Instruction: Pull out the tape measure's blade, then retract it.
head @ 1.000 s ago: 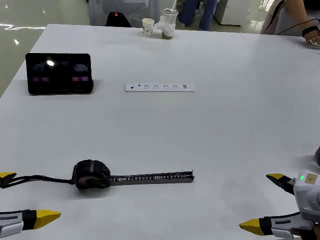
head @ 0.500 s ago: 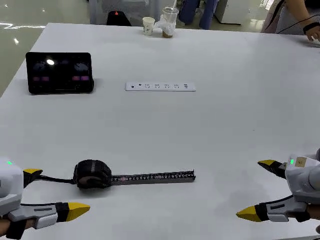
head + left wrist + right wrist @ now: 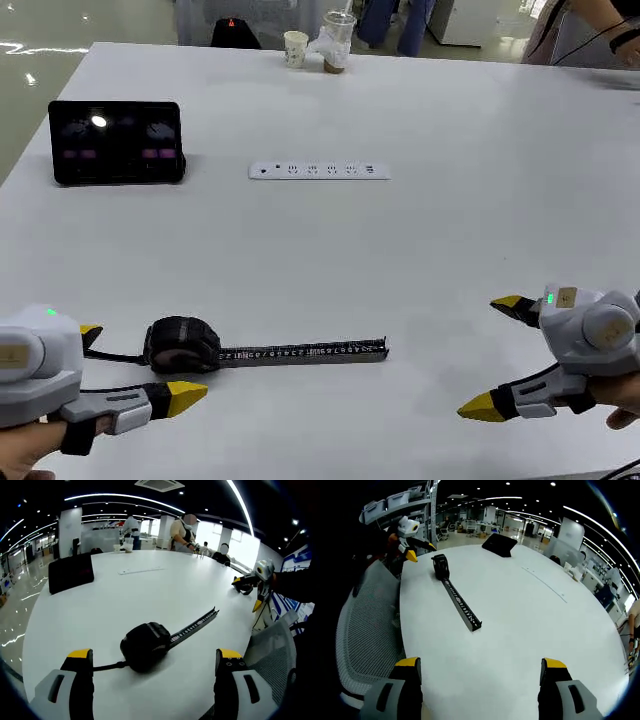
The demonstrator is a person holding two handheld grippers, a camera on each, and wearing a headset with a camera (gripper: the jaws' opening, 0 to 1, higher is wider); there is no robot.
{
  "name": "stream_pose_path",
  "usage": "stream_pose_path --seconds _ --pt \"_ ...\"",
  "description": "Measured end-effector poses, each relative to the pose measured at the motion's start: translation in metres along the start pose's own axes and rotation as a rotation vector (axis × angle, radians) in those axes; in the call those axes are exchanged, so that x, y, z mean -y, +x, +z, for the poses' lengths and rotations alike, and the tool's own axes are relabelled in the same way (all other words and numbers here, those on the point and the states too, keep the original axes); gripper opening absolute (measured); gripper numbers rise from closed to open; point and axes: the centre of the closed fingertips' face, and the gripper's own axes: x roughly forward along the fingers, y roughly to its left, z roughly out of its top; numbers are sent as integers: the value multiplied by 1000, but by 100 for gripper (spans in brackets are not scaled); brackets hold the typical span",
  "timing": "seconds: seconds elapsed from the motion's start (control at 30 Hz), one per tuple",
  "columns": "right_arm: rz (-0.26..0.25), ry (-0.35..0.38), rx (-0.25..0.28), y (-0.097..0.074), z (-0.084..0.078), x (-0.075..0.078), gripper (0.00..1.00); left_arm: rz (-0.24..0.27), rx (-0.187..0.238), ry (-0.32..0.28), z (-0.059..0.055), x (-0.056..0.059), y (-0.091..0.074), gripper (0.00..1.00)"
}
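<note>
Tongs on both sides are sitting farther in over the white tabletop [image 3: 450, 220] than one second ago. The left tongs [image 3: 140, 362], yellow-tipped and spread wide, are now standing just beside the black round-cased tape measure [image 3: 182, 346], with the case lying ahead between the two tips in the left gripper view. The right tongs [image 3: 490, 355], likewise spread, are hovering well apart from the blade's end. The tape measure is lying where it was, near the tabletop's front edge, with its dark marked blade [image 3: 305, 352] still extending flat toward the right tongs. The black wrist cord [image 3: 118, 356] is running from the case toward the left tongs, whose grey body is hiding its far end. The blade's numerals are showing too small to read. The frame's right edge is cutting off the right tongs' body.
</note>
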Motion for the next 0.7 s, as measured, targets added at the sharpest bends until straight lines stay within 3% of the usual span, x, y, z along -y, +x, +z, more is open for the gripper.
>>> stream_pose_path --seconds 0.2,0.27,0.33,0.37,0.53,0.7 --pt "21 -25 -20 10 4 5 99 3 3 -28 3 8 13 99" --pt "32 -30 -37 13 3 7 99 10 39 -25 8 11 17 99" --pt "40 -41 -48 16 1 10 99 61 74 -3 16 6 19 99" --pt "43 -46 -53 18 0 12 99 59 79 -6 18 7 20 99" --pt "59 -68 -62 25 5 18 99 71 83 -15 22 15 25 99" --pt "84 -109 -70 33 16 16 99 95 86 -34 23 14 34 99"
